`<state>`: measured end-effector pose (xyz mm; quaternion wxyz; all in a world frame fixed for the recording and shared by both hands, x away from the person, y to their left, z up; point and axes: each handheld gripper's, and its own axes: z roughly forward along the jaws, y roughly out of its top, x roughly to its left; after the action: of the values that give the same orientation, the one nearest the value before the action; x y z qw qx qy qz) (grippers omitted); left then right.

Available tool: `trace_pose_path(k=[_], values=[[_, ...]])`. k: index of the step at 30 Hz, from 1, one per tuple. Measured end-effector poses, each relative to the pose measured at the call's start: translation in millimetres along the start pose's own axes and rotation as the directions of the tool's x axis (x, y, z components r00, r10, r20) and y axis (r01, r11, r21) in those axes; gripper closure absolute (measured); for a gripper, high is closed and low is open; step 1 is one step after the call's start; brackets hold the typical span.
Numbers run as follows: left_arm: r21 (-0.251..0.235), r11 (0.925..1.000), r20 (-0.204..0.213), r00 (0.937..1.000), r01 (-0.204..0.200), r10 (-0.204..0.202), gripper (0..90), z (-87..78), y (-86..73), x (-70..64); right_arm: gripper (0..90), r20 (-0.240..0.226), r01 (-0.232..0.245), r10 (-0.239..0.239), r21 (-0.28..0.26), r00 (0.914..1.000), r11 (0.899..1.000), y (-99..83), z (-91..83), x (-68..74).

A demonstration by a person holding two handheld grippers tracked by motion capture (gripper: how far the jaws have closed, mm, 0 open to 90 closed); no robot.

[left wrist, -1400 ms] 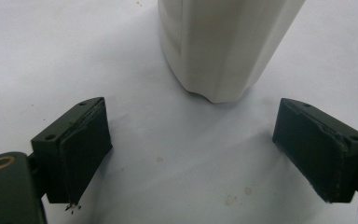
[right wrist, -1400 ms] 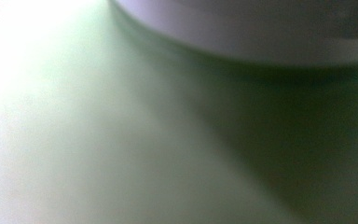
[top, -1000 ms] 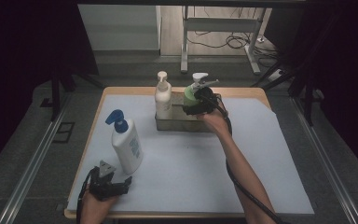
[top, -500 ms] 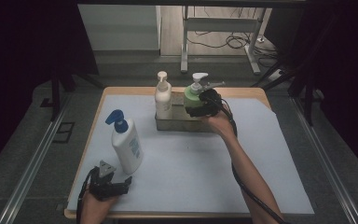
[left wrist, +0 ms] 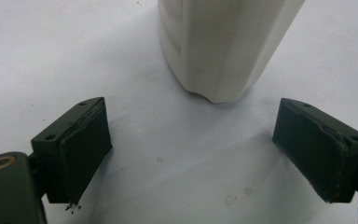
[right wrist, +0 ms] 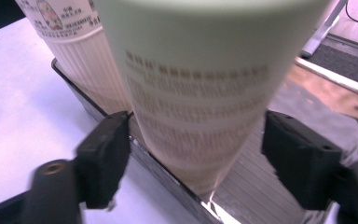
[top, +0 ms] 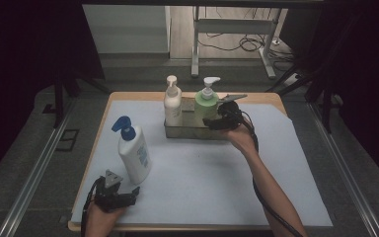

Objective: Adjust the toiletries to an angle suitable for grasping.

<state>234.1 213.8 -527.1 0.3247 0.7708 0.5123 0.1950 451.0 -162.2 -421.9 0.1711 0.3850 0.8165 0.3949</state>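
A green pump bottle (top: 206, 102) stands in a metal tray (top: 192, 132) beside a cream pump bottle (top: 172, 106) at the back of the table. My right gripper (top: 217, 120) is at the green bottle's lower body. In the right gripper view the green bottle (right wrist: 200, 84) sits between the jaws of my right gripper (right wrist: 196, 126), which is open with a thin gap showing at the left jaw. A white bottle with a blue pump (top: 132, 152) stands front left. My left gripper (top: 130, 193) lies just in front of it. It (left wrist: 191, 109) is open, and the white bottle's base (left wrist: 223, 46) is ahead of it.
White paper (top: 202, 187) covers the wooden table. The tray's near wall (right wrist: 168, 172) runs under the right gripper's jaws, and the cream bottle (right wrist: 84, 60) stands close on the left. A cable trails along the right forearm (top: 271, 192).
My right gripper has slid a little lower and toward the person along the green bottle, which stays in the tray. The left gripper and the white bottle have not moved.
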Motion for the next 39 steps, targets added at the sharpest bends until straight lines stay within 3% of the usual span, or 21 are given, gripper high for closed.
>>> trace_pose_path(k=[7, 13, 16, 19, 24, 39], values=[[0.000, 1.0000, 0.000, 1.0000, 0.000, 0.000, 10.7, 0.0, 0.0, 0.0, 57.2, 0.004, -0.026, 0.026, 0.019, 0.9996, 0.999, -12.2, -7.9, -4.5], [0.000, 1.0000, 0.000, 1.0000, -0.001, 0.001, 10.7, 0.0, 0.0, 0.0, 78.7, 0.055, -0.026, 0.025, 0.014, 0.9982, 1.000, -17.2, -14.1, -9.4], [0.001, 1.0000, 0.000, 1.0000, -0.001, 0.001, 10.7, 0.0, 0.0, 0.0, 85.0, 0.086, -0.042, 0.039, 0.028, 0.9955, 0.999, -17.1, -13.4, -13.1], [0.001, 1.0000, 0.000, 1.0000, -0.001, 0.001, 10.7, 0.0, 0.0, 0.0, 89.2, 0.124, -0.044, 0.040, 0.032, 0.9915, 0.998, -16.5, -10.8, -16.0], [0.001, 1.0000, 0.000, 1.0000, -0.001, 0.001, 10.7, 0.0, 0.1, 0.1, 89.8, 0.143, -0.070, 0.063, 0.042, 0.9878, 0.997, -16.5, -1.9, -22.1], [0.001, 1.0000, 0.000, 1.0000, -0.001, 0.001, 10.7, 0.0, 0.0, 0.1, 89.7, 0.134, -0.124, 0.117, 0.048, 0.9840, 0.991, -11.3, 24.5, -29.7]])
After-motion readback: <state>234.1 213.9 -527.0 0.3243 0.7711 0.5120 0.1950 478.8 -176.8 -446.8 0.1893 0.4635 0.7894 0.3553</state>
